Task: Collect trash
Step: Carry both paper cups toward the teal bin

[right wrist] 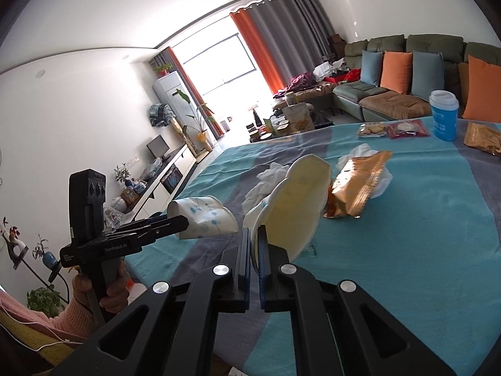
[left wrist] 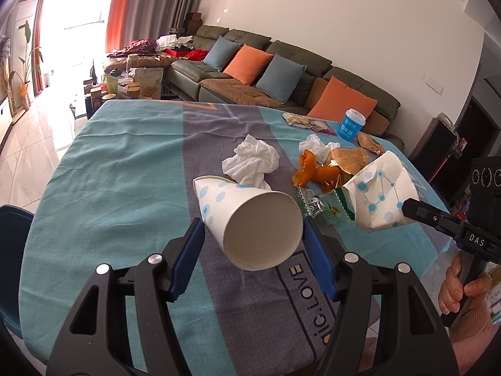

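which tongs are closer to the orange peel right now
Right. The right tongs, shut on a crushed paper cup, sit just beside the orange peel. The left tongs, holding the other paper cup, are farther back toward the table's near edge.

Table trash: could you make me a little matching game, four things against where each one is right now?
Things:
1. round paper cup
2. crushed paper cup
3. blue cup
4. orange peel

Places:
A. standing upright at the table's far edge
B. held in the right gripper
C. lying on the cloth beside gold wrappers
D. held in the left gripper

Pairs: 1-D, 2-B, 3-A, 4-C
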`<state>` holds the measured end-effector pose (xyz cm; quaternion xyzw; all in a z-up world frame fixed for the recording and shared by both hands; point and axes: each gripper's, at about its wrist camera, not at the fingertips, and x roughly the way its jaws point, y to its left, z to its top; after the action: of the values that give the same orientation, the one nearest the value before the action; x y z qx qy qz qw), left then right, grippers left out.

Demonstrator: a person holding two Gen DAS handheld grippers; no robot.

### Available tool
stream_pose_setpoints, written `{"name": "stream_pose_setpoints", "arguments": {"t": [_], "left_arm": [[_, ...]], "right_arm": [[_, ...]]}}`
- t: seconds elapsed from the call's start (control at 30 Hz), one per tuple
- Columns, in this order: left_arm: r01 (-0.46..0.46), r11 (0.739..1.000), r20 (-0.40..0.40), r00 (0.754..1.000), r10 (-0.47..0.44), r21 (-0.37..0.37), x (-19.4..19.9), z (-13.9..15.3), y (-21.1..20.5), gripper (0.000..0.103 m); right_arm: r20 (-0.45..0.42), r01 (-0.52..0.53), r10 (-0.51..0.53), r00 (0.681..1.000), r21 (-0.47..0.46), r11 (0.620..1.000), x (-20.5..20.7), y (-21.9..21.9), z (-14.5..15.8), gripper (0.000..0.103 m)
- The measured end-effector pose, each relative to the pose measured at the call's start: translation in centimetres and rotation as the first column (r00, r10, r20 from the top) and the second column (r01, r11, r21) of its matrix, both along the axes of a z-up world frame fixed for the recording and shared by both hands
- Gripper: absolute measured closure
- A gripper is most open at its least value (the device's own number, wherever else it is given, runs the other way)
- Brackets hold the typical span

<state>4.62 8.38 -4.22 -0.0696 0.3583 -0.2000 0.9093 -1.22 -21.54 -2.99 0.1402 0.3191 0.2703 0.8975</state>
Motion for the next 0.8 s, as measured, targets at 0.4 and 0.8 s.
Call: {"name": "stream_pose_setpoints", "arguments": {"t": [0.4,0.8], "left_arm": [[-0.074,0.997,0.023,0.997,0.074,0.008,-2.0,0.7,2.8,0.040],[-0.175,0.985,0.038,0.984,0.174,0.008,-3.6,1.6,7.0,0.040]], "right_arm": [[-0.011,-0.123,0.124,0.992,0.025,0.992,2.1,4.7,-0.8,0.100],[-0.019,-0.247,0.248,0.969,0.047,0.968,4.2,9.9,-1.2,0.100]]}}
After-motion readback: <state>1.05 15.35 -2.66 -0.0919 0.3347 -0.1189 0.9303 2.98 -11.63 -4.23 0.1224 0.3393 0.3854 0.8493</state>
